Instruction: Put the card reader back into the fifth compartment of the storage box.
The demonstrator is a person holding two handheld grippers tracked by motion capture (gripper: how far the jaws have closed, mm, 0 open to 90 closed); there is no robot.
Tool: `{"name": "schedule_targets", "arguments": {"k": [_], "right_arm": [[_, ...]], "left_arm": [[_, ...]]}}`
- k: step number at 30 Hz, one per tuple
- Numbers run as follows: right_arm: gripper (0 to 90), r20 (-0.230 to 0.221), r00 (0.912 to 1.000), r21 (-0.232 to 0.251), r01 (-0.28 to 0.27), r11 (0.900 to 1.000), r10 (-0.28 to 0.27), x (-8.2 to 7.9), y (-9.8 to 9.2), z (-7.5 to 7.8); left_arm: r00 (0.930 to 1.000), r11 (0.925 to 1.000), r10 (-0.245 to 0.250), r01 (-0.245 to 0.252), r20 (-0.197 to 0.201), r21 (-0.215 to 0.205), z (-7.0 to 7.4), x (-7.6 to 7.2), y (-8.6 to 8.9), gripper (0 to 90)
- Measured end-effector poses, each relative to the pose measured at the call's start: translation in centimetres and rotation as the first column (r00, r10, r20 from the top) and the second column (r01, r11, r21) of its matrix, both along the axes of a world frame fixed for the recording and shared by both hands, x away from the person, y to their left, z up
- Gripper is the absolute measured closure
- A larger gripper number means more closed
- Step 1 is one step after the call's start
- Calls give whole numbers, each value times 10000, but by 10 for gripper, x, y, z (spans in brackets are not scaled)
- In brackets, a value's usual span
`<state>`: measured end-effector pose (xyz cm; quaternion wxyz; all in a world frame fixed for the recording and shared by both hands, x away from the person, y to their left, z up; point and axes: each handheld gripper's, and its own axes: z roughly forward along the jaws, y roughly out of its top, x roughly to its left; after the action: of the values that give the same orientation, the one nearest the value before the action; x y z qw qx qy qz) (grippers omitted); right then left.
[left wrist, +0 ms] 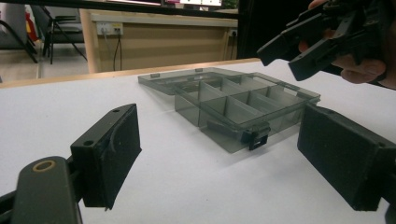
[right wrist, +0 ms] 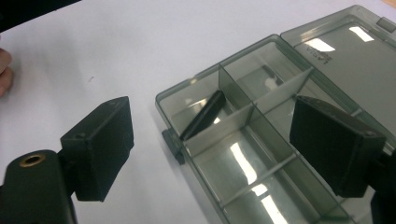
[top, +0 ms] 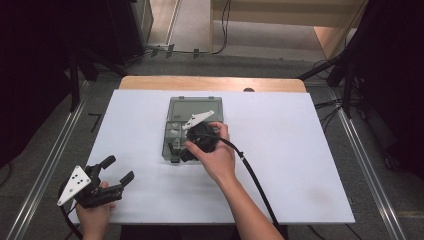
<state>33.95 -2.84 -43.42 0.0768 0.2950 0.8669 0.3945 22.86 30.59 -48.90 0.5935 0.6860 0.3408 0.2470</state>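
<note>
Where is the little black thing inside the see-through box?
In the right gripper view, the black piece leans in a corner compartment of the open box, beside its latch, between the open right gripper's jaws.

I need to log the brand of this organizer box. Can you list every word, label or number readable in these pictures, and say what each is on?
Embossed lettering on the open lid of the grey compartment box: a short line of raised characters, seen at an angle in the right gripper view, too blurred to read.
No other text, numbers or signs are legible on the white table or on either hand-held gripper.
</note>
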Motion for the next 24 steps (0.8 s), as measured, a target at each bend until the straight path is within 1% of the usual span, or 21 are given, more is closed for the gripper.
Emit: {"name": "schedule_targets", "arguments": {"k": [2,4,6,7,14,20,24], "right_arm": [[122,-74,10000,209,16,9998,-15,-3,-7,-1],[122,-8,10000,325,75,9994,-74,-6,-14,-1],[123,70,9998,358,188,9992,-190,-8,-21,-1],[122,39,9997,392,243,9989,-245,-10,-24,-1],[122,264,9976,421,631,9971,-642,-19,-48,-2],[122,455,9941,514,957,9941,-981,-26,-68,-5],[122,507,9920,514,1128,9923,-1154,-30,-79,-6]], "left_arm": [[10000,10000,-11,11,7,24,0,0,0,139],[10000,10000,-10,10,-5,36,0,0,0,139],[10000,10000,-2,2,-3,36,0,0,0,139],[10000,10000,-3,3,-7,41,0,0,0,139],[10000,10000,-6,6,8,72,0,0,0,139],[10000,9999,0,0,12,111,0,0,-1,139],[10000,9999,10,-10,12,124,0,0,-1,139]]}}
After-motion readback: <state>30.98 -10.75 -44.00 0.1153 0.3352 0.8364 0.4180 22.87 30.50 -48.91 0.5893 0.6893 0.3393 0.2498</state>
